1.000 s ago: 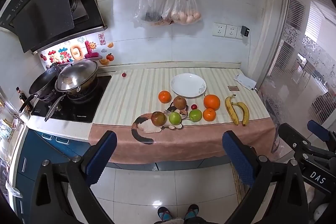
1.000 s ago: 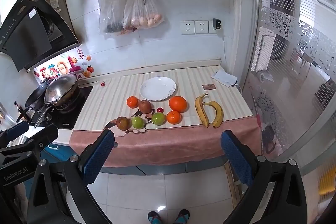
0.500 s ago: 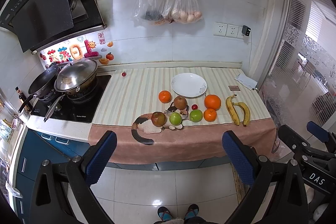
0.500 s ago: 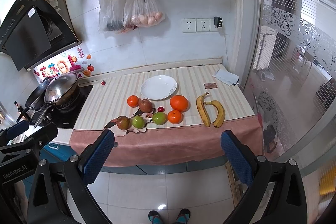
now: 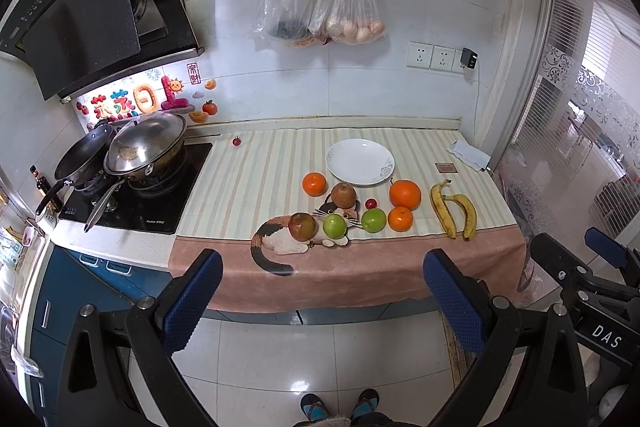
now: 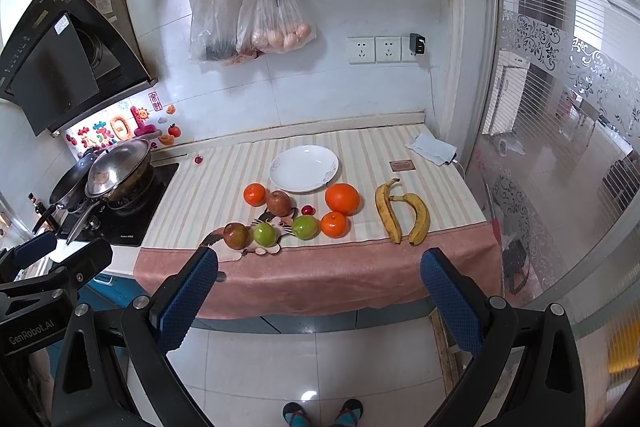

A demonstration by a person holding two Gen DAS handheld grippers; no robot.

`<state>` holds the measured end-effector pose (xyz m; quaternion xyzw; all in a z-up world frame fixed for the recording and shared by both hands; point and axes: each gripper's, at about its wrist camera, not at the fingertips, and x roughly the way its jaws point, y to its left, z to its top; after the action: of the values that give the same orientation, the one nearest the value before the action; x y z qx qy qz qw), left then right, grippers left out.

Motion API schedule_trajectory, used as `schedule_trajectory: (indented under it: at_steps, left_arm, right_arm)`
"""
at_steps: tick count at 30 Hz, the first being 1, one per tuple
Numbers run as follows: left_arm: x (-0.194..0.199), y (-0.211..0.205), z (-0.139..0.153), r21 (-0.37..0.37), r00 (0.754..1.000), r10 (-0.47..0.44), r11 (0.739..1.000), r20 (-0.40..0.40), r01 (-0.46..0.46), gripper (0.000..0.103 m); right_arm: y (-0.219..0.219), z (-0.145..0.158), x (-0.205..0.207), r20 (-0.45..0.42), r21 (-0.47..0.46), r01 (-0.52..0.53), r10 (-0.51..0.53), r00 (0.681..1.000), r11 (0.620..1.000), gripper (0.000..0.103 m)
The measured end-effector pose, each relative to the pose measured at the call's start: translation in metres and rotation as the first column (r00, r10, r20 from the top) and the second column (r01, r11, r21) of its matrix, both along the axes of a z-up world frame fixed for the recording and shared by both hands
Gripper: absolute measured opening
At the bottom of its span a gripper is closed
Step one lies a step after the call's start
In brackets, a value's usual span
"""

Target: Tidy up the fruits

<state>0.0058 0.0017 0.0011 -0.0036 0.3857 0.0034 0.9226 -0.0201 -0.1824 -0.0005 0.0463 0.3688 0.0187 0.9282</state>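
Observation:
A white plate (image 5: 360, 161) sits on the striped counter cloth, also in the right wrist view (image 6: 303, 168). In front of it lie three oranges, the largest (image 5: 405, 193) (image 6: 342, 198), two green apples (image 5: 373, 219) (image 6: 305, 227), two reddish-brown fruits (image 5: 302, 226) (image 6: 236, 235), a small red fruit (image 5: 371, 203) and two bananas (image 5: 454, 209) (image 6: 402, 212). My left gripper (image 5: 320, 301) is open and empty, well back from the counter over the floor. My right gripper (image 6: 318, 297) is open and empty, equally far back.
A stove with two pans (image 5: 142, 151) stands at the counter's left. Plastic bags (image 5: 320, 11) and red scissors hang on the wall. A folded cloth (image 5: 468, 155) lies at the back right. A frosted glass door (image 6: 560, 147) is to the right. Feet show on the tiled floor.
Both views have shifted very slightly; the counter sits marginally closer. The fruits and plate have not moved. Both grippers stay open.

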Motion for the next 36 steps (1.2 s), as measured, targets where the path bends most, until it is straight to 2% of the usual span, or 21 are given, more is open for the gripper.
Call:
schedule_trajectory:
  at_steps: [13, 36]
  left_arm:
    - [0.012, 0.005, -0.005, -0.004, 1.000, -0.001, 1.000, 0.004, 0.001, 0.103]
    - [0.011, 0.005, -0.003, -0.006, 1.000, 0.000, 1.000, 0.008, 0.000, 0.103]
  right_arm:
    - [-0.001, 0.006, 0.000, 0.005, 0.003, -0.001, 0.001, 1.000, 1.000, 0.103]
    - [0.002, 0.016, -0.003, 0.011, 0.010, -0.001, 0.001, 1.000, 1.000, 0.103]
